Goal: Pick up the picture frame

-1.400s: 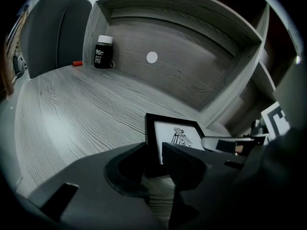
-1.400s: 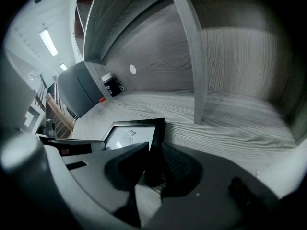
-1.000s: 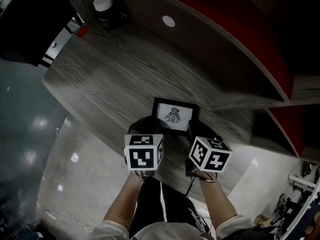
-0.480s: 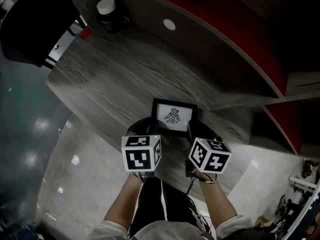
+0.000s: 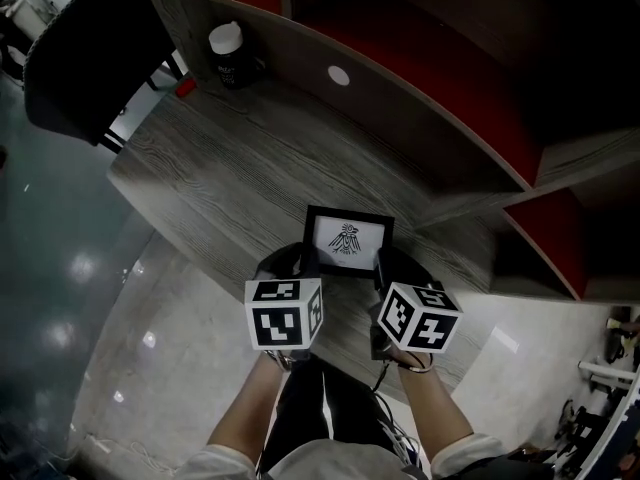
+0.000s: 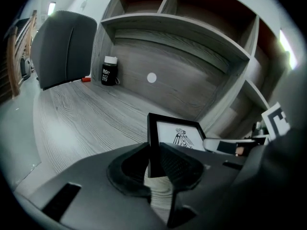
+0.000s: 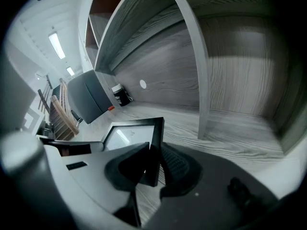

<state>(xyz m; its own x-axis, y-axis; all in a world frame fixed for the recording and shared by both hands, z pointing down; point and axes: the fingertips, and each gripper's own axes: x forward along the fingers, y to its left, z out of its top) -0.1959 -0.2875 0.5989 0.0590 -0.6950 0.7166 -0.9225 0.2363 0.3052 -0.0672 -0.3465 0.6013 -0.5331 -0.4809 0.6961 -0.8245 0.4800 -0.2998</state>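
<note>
Left gripper [image 6: 154, 159] sits closest to me under its marker cube [image 5: 285, 313], and its jaws have just been closing with the left edge of the picture frame [image 5: 348, 241] between them; the pads now press on both faces of that black edge. My right gripper [image 7: 152, 164], just beside it under its own cube [image 5: 418, 318], is clamped the same way on the frame's right edge, so I hold the frame between the two tools, one on each side. The frame stands roughly upright, its white picture with a dark bird-like drawing turned toward me, and in both gripper views its lower edge seems to hang just clear of the wood. Below and beyond it spreads the grey wood-grain desk [image 5: 250, 168], curving away to my left, with a shiny floor [image 5: 60, 298] off its near edge. Farther along the desk, well apart from the frame, a black jar with a white lid [image 5: 228, 53] stands against the back panel, with a small red thing [image 5: 185, 88] near it. A white round disc [image 5: 338, 75] sits on the back panel between the jar and the frame. A dark chair back [image 5: 90, 48] rises beyond the desk's left end. Farthest off, shelves with red-lined compartments [image 5: 430, 68] rise over the desk.
</note>
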